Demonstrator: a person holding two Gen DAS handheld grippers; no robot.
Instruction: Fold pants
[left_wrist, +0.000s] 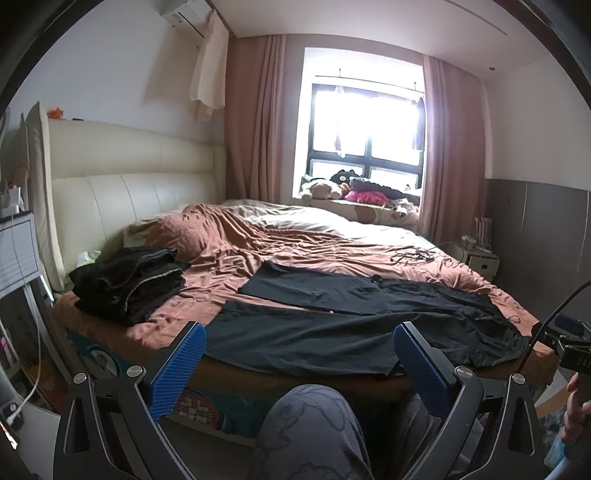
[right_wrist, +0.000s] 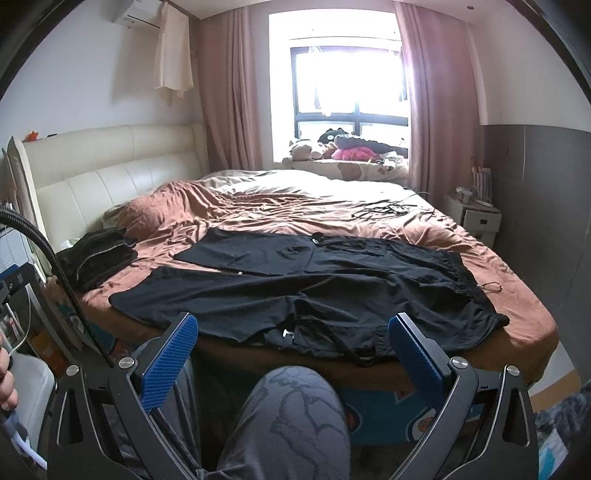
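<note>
Black pants (left_wrist: 332, 325) lie spread flat on the brown bedsheet (left_wrist: 280, 243), legs toward the headboard at left, waist at right; they also show in the right wrist view (right_wrist: 303, 291). A drawstring hangs at the near edge (right_wrist: 343, 343). My left gripper (left_wrist: 299, 354) is open and empty, held back from the bed's near edge above the near leg's hem. My right gripper (right_wrist: 291, 347) is open and empty, in front of the crotch and waist area. Neither touches the pants.
A stack of folded dark clothes (left_wrist: 129, 284) sits on the bed at left by the cream headboard (left_wrist: 129, 184). Black cables (right_wrist: 388, 210) lie at the far right of the bed. My grey-trousered knee (right_wrist: 291, 413) is below the grippers. A nightstand (right_wrist: 476, 218) stands at right.
</note>
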